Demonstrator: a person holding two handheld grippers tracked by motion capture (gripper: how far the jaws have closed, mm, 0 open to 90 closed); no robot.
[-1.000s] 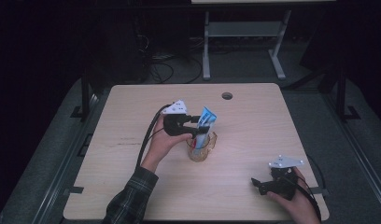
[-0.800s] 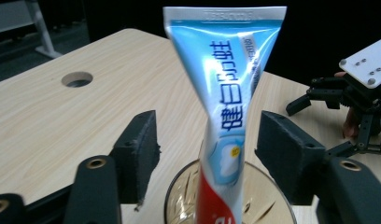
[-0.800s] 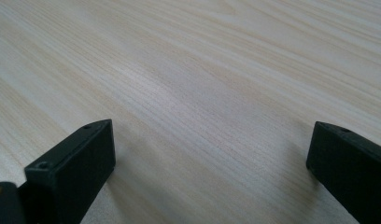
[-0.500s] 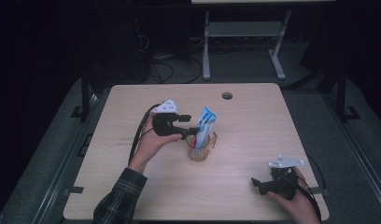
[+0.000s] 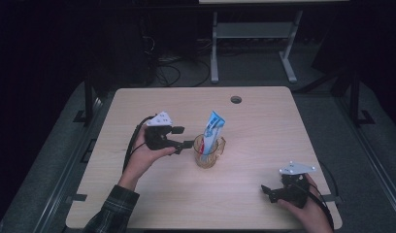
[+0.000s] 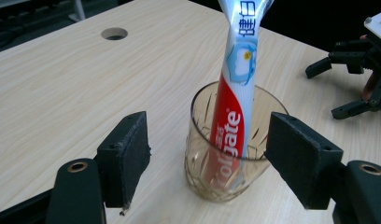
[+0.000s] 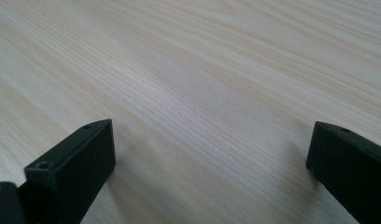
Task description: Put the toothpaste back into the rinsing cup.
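High view: we see the table (image 5: 138,204), then mid-frame the glass (image 5: 206,154) propping the toothpaste tube (image 5: 213,130) so it stands, long axis tilted toward the upper right. Left gripper (image 5: 185,137), its jaws just opened and apart, sits beside the glass; right gripper (image 5: 267,191), lower right, gapes empty.

A lab or office is showing: a pale desk (image 5: 264,111) with a cable hole (image 5: 236,99), cables (image 5: 172,73) trailing on carpet at upper left.
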